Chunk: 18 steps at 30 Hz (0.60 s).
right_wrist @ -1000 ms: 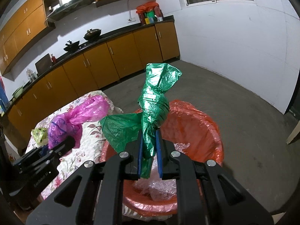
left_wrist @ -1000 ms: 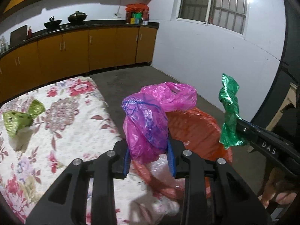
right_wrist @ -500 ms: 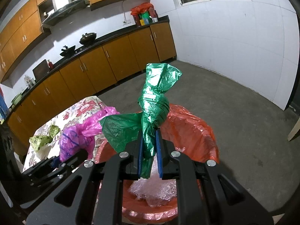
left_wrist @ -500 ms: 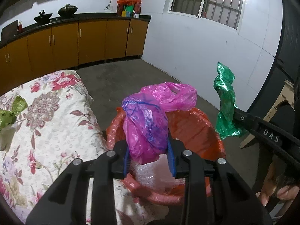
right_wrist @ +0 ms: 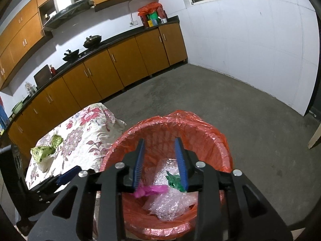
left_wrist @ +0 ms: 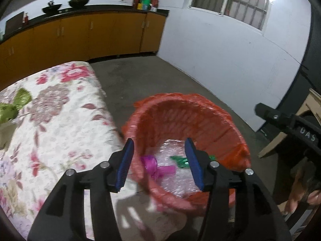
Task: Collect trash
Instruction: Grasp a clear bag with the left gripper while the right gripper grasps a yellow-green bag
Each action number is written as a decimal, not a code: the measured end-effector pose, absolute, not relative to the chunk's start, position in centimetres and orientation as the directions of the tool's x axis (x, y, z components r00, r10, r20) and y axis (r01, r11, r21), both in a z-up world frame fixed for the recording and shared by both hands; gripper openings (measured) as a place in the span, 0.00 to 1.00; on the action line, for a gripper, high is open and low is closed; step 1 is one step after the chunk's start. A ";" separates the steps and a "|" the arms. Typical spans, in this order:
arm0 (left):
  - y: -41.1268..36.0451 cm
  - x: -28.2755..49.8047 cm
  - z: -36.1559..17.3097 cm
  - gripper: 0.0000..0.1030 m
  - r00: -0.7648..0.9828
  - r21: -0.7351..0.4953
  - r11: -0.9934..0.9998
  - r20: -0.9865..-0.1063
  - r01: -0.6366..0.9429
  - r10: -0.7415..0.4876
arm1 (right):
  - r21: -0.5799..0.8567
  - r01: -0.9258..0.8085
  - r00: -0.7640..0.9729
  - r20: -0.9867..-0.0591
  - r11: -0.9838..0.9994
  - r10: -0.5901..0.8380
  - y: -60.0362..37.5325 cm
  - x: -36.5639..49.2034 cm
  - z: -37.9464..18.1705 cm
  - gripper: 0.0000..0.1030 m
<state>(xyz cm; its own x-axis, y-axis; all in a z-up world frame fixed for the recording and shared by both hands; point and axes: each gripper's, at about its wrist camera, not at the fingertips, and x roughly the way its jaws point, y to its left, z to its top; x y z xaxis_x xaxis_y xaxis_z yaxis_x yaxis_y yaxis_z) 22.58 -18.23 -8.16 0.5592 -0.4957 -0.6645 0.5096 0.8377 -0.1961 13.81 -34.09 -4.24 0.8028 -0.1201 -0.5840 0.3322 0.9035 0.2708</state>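
On the flowered table (right_wrist: 86,132) at about nine o'clock of the right wrist view, one light green bag (right_wrist: 45,150) lies unpicked, well apart from the bin (right_wrist: 200,128). That is the likely next target, and the risks gather there. It is thin, crumpled film lying on a loose cloth, so a low grab could pinch the cloth with it and drag it, and a shallow one could let the film slip out on the way across. The bin stands just beside the table edge, and a gripper swinging back low could catch its red liner (left_wrist: 200,108) and pull it off the rim.

The left gripper (left_wrist: 158,162) hangs over the near rim of the bin, at six o'clock in its own view, jaws spread wide and holding nothing. Below it, inside the bin, the pink bag (left_wrist: 154,166) and the green bag (left_wrist: 180,161) lie on bubble wrap (left_wrist: 176,182), apart from the pads.

The right gripper (right_wrist: 160,164) is also over the bin, jaws parted less widely and empty, with the pink bag (right_wrist: 151,190) and green bag (right_wrist: 174,180) seen low between its fingers but resting on the bubble wrap (right_wrist: 170,202).
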 end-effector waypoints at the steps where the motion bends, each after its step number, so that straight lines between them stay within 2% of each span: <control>1: -17.6 22.6 -8.1 0.52 0.575 -0.186 0.849 -0.663 0.495 -0.480 | 0.263 0.327 0.805 -0.581 0.908 -0.122 -33.7 13.9 -4.1 0.36; 13: -8.0 23.2 -6.7 0.63 0.741 -0.047 0.960 -0.626 0.276 -0.244 | 0.231 0.187 0.807 -0.590 0.955 -0.016 -28.0 16.6 -3.7 0.37; 18: -1.6 24.3 -6.0 0.65 0.794 -0.013 0.992 -0.598 0.122 -0.106 | 0.259 0.103 0.805 -0.589 0.960 0.072 -24.7 18.7 -3.4 0.37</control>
